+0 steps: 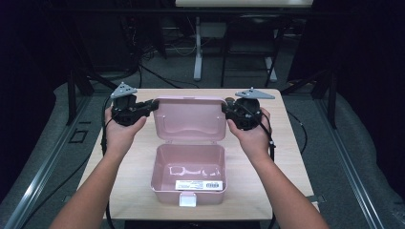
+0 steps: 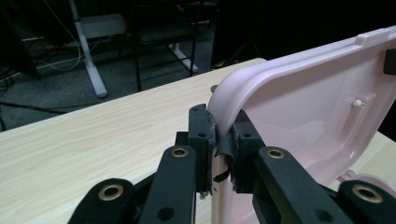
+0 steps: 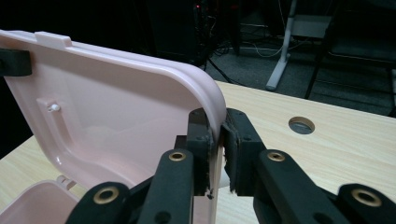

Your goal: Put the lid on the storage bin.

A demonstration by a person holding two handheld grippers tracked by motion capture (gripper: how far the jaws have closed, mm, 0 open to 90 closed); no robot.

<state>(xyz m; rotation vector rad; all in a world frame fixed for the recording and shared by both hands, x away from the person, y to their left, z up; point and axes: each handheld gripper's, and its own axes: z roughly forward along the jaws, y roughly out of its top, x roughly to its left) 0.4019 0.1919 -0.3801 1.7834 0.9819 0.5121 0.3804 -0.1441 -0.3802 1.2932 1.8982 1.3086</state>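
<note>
A pink plastic box (image 1: 188, 174) stands open in the middle of the wooden table, its base empty, with a white barcode label on the front wall. Its lid (image 1: 190, 119) is raised nearly upright behind the base. My left gripper (image 1: 154, 104) is shut on the lid's left edge (image 2: 224, 116), one pad on each face. My right gripper (image 1: 224, 108) is shut on the lid's right edge (image 3: 212, 112) in the same way. Across the lid (image 3: 107, 112), in the right gripper view, a black fingertip (image 3: 14, 62) of the left gripper shows at the far edge.
The light wooden table (image 1: 133, 157) has a round cable hole (image 3: 301, 125) beyond the right gripper. Dark floor, a white desk leg (image 1: 197, 47) and black frames lie behind the table. A person's forearms reach in from the near edge.
</note>
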